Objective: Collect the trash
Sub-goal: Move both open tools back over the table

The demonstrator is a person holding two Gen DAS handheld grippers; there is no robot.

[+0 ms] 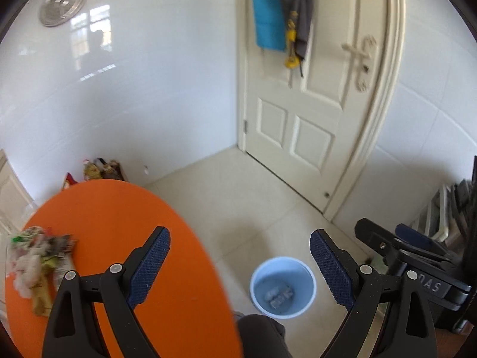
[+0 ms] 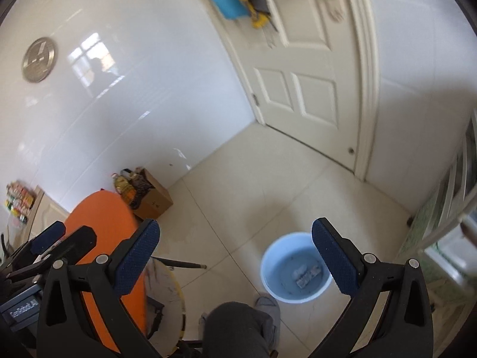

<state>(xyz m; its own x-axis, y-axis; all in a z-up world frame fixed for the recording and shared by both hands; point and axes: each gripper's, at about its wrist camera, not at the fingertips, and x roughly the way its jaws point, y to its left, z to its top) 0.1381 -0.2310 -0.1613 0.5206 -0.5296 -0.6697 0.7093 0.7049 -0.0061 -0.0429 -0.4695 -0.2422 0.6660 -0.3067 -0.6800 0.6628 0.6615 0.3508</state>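
Observation:
A pile of trash [image 1: 35, 264], crumpled tissue and wrappers, lies at the left edge of the round orange table [image 1: 119, 208]. A light blue bin [image 1: 282, 287] stands on the floor to the right of the table, with some scraps at its bottom; it also shows in the right wrist view [image 2: 295, 271]. My left gripper [image 1: 240, 246] is open and empty, held above the table's right edge and the floor. My right gripper [image 2: 235, 235] is open and empty, held above the floor just left of the bin. It also shows in the left wrist view [image 1: 399, 244].
A cream door [image 1: 313, 89] with hanging cloths stands in the far corner. A cardboard box [image 2: 153, 200] with bottles sits by the white wall behind the orange table [image 2: 104, 223]. The person's knee [image 2: 235, 328] is below the grippers. A rack [image 1: 447, 208] stands at the right.

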